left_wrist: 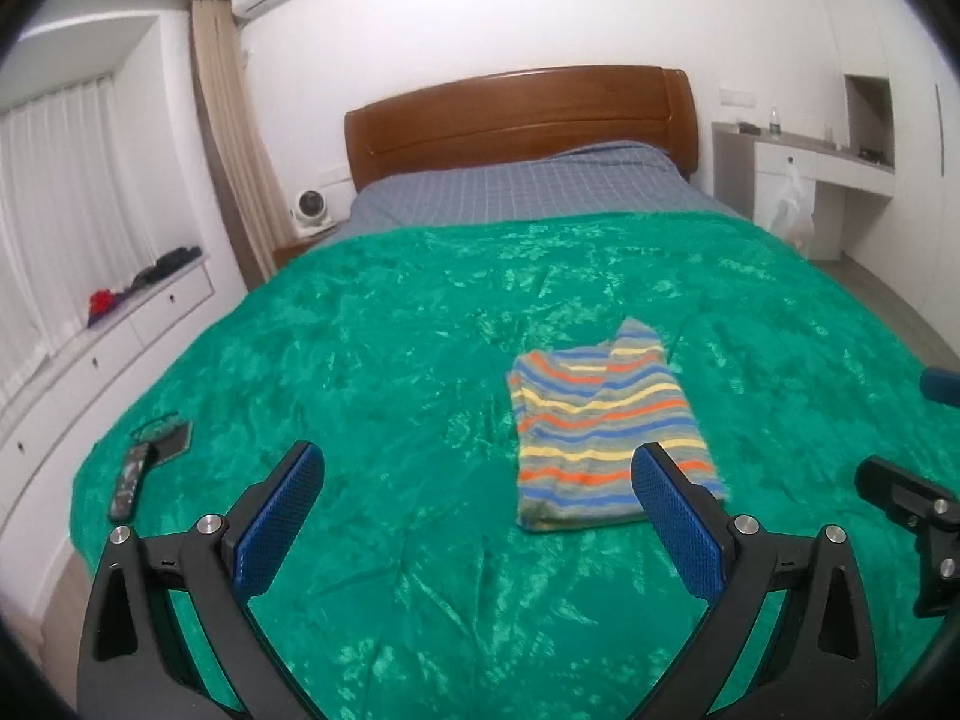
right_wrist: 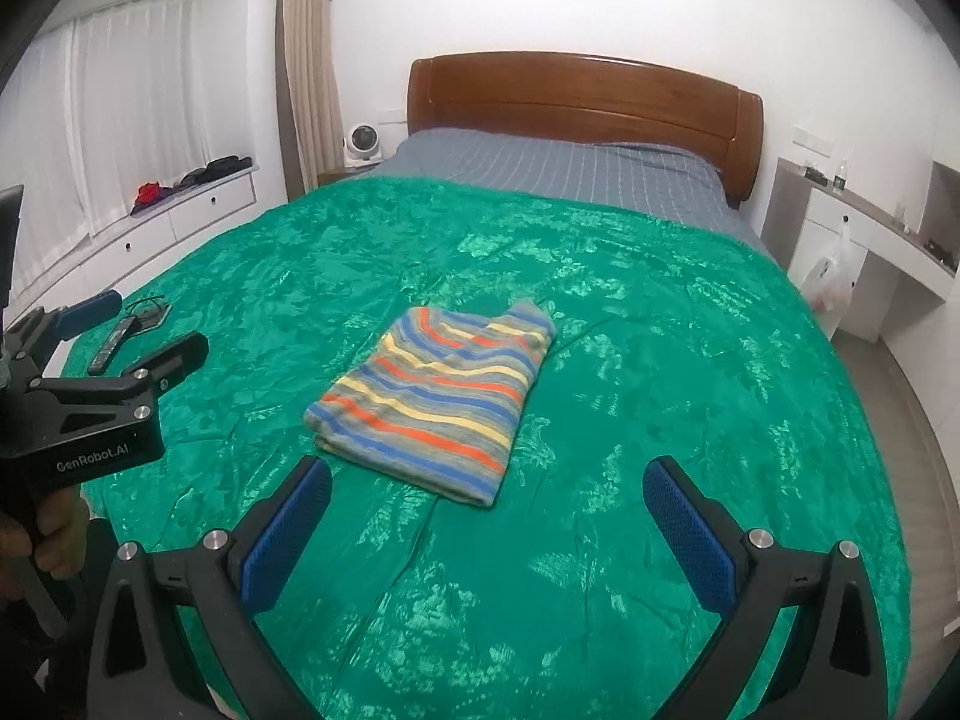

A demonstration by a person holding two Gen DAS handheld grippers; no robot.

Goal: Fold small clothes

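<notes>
- A striped garment (left_wrist: 606, 432), banded in grey, blue, orange and yellow, is seen folded into a compact rectangle and laid flat on a green blanket (left_wrist: 384, 348).
- In the left wrist view the garment is placed ahead of the left gripper (left_wrist: 474, 498) and toward its right finger; the near right corner of the cloth is overlapped in the picture by that finger's blue pad (left_wrist: 675, 516), but whether the two touch cannot be told.
- In the right wrist view the same garment (right_wrist: 438, 402) is found ahead of the right gripper (right_wrist: 489, 516), toward its left finger, and apart from both pads.
- Both grippers are held with their jaws spread wide, and nothing is pinched between the pads of either one.
- The left gripper (right_wrist: 138, 330) is also seen from the side at the left edge of the right wrist view, gripped by a hand (right_wrist: 51, 531) at its handle; part of the right gripper is caught at the right edge of the left wrist view.
- A remote control (left_wrist: 127, 483) and a dark flat object (left_wrist: 171, 435) are laid on the blanket, well to the left of the left gripper's left finger.
- Beyond the blanket, a grey checked sheet (left_wrist: 540, 186) and a wooden headboard (left_wrist: 516, 114) are seen straight ahead of both tools.
- A small white fan (left_wrist: 311, 207) is set to the left of the headboard, and a curtained window with a drawer bench (left_wrist: 108, 354) lies further left.
- A white desk (left_wrist: 804, 162) with a plastic bag (left_wrist: 789, 204) hung on it is seen to the far right.
</notes>
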